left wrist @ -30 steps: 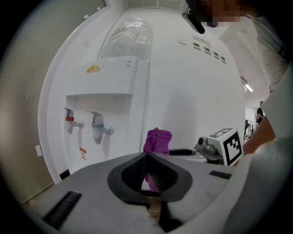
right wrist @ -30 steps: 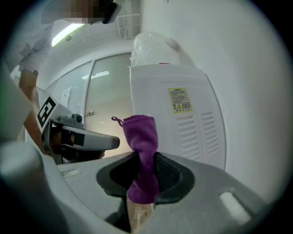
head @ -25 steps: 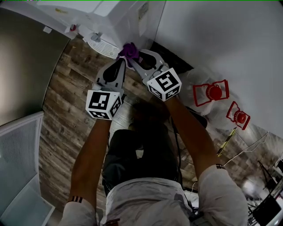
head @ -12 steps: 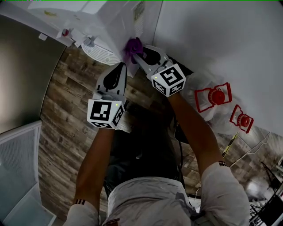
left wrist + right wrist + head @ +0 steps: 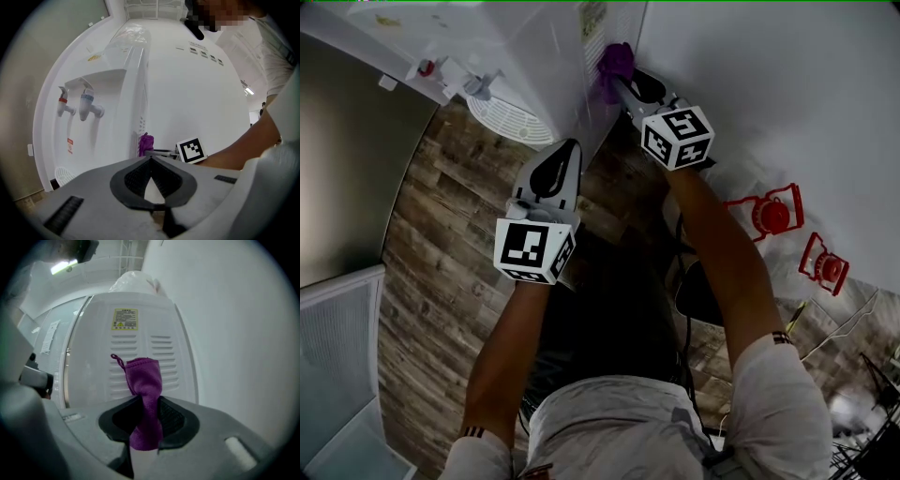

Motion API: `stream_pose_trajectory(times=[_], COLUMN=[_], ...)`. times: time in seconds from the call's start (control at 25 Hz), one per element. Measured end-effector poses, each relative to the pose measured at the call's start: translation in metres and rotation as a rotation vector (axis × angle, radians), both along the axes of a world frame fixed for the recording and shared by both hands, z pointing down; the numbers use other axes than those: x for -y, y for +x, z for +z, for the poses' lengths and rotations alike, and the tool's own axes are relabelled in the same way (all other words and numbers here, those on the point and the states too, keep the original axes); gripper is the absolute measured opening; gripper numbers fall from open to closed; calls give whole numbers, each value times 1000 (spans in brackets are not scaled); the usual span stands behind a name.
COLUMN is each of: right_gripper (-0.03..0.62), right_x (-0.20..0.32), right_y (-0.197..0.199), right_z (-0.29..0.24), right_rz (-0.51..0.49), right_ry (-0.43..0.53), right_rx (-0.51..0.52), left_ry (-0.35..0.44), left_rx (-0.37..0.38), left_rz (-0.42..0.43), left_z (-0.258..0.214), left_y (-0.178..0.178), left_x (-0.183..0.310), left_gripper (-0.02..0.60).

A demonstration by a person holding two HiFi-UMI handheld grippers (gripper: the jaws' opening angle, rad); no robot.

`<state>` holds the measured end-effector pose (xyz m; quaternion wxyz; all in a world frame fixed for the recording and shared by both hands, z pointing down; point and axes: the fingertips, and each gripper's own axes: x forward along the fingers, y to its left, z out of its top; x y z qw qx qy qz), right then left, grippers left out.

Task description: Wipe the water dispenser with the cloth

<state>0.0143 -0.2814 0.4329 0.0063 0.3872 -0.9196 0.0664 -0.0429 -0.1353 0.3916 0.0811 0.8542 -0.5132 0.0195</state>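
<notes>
— While the purple cloth (image 5: pixel 144 376) is gripped by the fingers of the right gripper (image 5: pixel 147 413), where is it held?
— At the vented side panel of the water dispenser (image 5: pixel 93 357). The fingers of the left gripper (image 5: pixel 150 161) are closed on nothing, apart from the dispenser.

left tool (image 5: pixel 571 145): jaws together, empty, nearer body | right tool (image 5: pixel 623 82): clamped on cloth (image 5: pixel 144 376), arm outstretched

Head view steeply down; both gripper views near shared water dispenser (image 5: pixel 534 47)
</notes>
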Motion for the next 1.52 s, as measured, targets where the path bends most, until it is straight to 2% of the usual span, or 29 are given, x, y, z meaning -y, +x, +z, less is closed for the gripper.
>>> stream_pose_trajectory(times=[0.2,0.64,0.84,1.16,1.52], right_gripper=[103,103,103,103,103], right_x=[36,75,57,-44,-107], right_y=[23,49,53,11,-41], right_z=[14,30,20,1,11], right_rz=[104,192,206,25,-165], right_ry=[-23,24,45,136,100], right_rx=[-22,-119,-66,-1,22], left_ry=[13,73,81,100,100], left_rx=[-2,10,2,-14,-14], left_rz=[0,1,-5,-26,-58], left_z=[8,22,26,31,54], left_y=[4,5,-1,-20,-35], left_x=[2,4,-3,-6,-7], left_gripper=[-2,-2,-2,-2,-2])
